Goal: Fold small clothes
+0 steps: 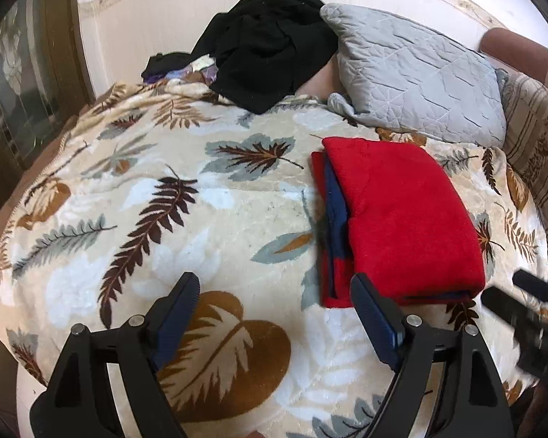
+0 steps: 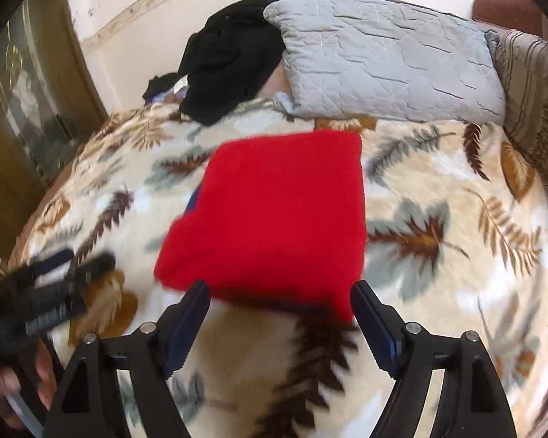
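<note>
Folded red garment (image 1: pixel 402 215) flat on leaf-print blanket (image 1: pixel 164 219) near grey pillow (image 1: pixel 413 76), with left gripper (image 1: pixel 274 292) and right gripper (image 2: pixel 279 301) both spread wide, holding nothing.

We see both grippers w/ black plastic frames: left gripper (image 1: pixel 274 292), right gripper (image 2: pixel 279 299). Dark blue ribbed pads (image 1: pixel 374 319) on the fingers, silver screws (image 1: pixel 413 320) at pivots, triangular cutouts in arms.
</note>
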### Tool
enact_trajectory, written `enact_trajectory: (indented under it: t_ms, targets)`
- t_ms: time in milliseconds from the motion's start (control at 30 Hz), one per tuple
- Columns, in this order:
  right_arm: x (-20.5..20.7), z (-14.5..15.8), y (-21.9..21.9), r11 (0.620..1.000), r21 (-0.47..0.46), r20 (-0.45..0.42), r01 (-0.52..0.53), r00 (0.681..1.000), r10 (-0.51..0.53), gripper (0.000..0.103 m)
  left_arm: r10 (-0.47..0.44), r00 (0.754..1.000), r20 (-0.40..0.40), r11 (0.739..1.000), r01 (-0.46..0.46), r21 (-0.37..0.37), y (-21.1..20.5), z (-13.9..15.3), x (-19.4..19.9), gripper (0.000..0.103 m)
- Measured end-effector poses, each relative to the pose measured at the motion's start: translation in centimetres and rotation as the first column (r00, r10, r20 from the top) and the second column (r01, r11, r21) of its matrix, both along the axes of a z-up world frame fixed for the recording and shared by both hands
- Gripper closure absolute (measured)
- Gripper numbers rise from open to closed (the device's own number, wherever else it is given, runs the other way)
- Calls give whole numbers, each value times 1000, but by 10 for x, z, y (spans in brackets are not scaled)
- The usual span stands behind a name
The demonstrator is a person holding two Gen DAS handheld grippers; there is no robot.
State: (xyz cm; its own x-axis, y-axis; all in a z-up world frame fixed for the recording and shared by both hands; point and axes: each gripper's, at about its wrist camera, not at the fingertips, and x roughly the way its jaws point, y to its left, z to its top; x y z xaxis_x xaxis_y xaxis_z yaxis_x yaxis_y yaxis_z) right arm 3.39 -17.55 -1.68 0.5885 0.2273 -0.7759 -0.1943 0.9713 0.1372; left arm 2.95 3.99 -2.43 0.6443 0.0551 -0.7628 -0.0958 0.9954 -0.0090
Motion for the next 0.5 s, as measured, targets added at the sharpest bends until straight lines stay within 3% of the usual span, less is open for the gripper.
enact_trajectory:
  t_ms: [133, 233, 333, 500]
  targets:
    - [-22, 0, 0, 998, -50, 20, 42, 999, -41, 6, -40, 999, 14, 999, 39, 3, -12, 10, -8, 18]
    - [-26, 2, 1, 994, -101, 29, 51, 998, -48, 6, -63, 998, 22, 998, 64, -25, -20, 18, -13, 17]
    - [-28, 8, -2, 990, -118, 51, 74, 996, -68, 6, -62, 998, 33, 998, 62, -21, -28, 24, -16, 6]
    - [-28, 20, -7, 986, -130, 83, 106, 992, -96, 6, -73, 996, 55, 997, 74, -19, -36, 34, -20, 6]
